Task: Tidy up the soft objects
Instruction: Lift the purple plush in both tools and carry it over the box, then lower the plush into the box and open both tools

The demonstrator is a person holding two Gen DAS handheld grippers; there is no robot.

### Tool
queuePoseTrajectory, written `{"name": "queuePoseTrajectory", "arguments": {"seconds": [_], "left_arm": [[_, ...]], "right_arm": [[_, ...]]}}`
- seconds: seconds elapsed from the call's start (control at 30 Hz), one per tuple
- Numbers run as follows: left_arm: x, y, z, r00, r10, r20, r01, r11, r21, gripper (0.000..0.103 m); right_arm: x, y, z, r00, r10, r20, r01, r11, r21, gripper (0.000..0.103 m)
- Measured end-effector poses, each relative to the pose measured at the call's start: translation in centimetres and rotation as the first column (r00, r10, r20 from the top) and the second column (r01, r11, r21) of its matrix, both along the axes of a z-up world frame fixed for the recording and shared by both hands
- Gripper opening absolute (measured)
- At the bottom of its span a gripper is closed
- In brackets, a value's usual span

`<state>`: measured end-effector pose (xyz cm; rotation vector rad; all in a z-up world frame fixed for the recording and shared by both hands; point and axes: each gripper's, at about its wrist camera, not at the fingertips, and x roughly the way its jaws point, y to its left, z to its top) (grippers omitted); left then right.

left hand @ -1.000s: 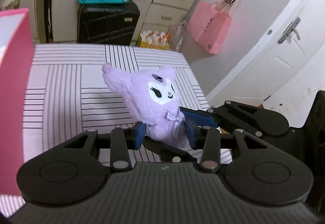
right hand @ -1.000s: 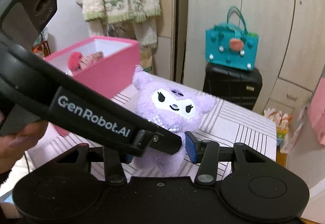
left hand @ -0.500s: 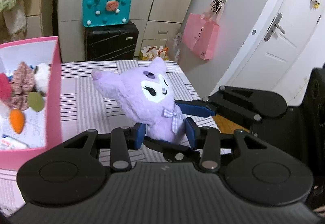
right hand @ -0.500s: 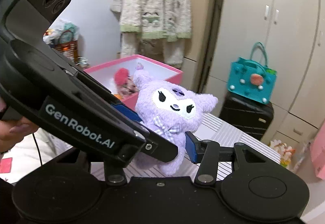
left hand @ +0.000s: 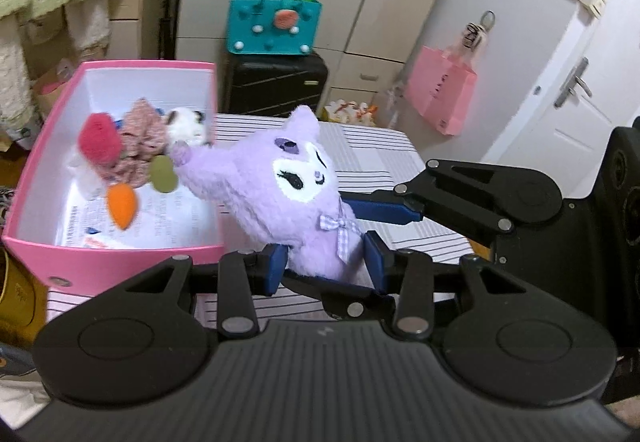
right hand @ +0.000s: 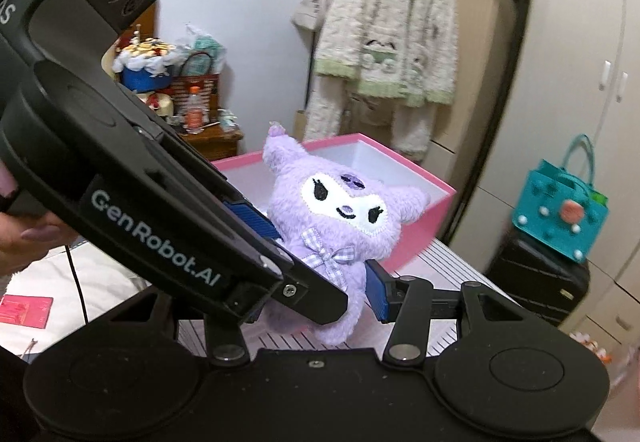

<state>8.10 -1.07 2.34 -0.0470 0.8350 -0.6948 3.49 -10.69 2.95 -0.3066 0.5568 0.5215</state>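
Squeezing the purple plush (left hand: 288, 197) from both sides right now: the left gripper (left hand: 326, 266) has its blue pads pressed into the toy's lower body, jaws pretty narrow, fur bulging around them. The right gripper (right hand: 320, 282) is clamped on the same plush too; from its own camera one blue pad sits tight against the toy's side, and the other is hidden behind the left gripper's black body, which cuts diagonally across that view. In the left wrist view you can see the right gripper's blue finger (left hand: 384, 211) touching the plush just behind its checkered bow.

The plush is held up off the striped table (left hand: 372, 157), upright-ish and tilted, one ear poking out over the rim of the pink box (left hand: 120, 262). So everything relative to that box: the toy is right beside its near corner, partly above the edge. Inside the box there's a pile of small soft stuff, including a red fuzzy thing (left hand: 100, 139), an orange carrot-shaped piece (left hand: 122, 203), a green oval (left hand: 163, 173) and a little white plush (left hand: 188, 123). Beyond the box stands a black suitcase (left hand: 276, 89) with a teal bag (left hand: 274, 23) on top.
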Motion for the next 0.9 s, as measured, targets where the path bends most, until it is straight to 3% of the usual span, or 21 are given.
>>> {"name": "queuePoseTrajectory", "arguments": {"seconds": [0.2,0.43,0.6,0.73,0.9], "left_arm": [[2.9,3.2,-0.4,0.998,0.047,-0.048,-0.046,0.999,0.015,0.040],[8.5,6.6,-1.9,0.974,0.145,-0.176,-0.141,0.989,0.037,0.040],[12.5,8.2,-4.2,0.943,0.179,-0.282,-0.180,0.983,0.024,0.040],[15.1,8.8,-6.4,0.910,0.198,-0.363,-0.204,0.979,0.022,0.040],[16.8,9.0,-8.4,0.886,0.213,-0.412,-0.222,0.975,0.028,0.042]], "right_arm": [[3.5,3.0,-0.5,0.997,0.071,-0.044,-0.070,0.997,0.018,0.055],[10.1,5.2,-2.0,0.968,0.138,-0.211,-0.110,0.984,0.138,0.055],[14.2,6.4,-3.9,0.928,0.146,-0.343,-0.095,0.982,0.160,0.055],[17.2,6.7,-5.6,0.878,0.152,-0.454,-0.077,0.980,0.181,0.055],[19.1,6.9,-7.4,0.839,0.170,-0.516,-0.088,0.980,0.179,0.055]]}}
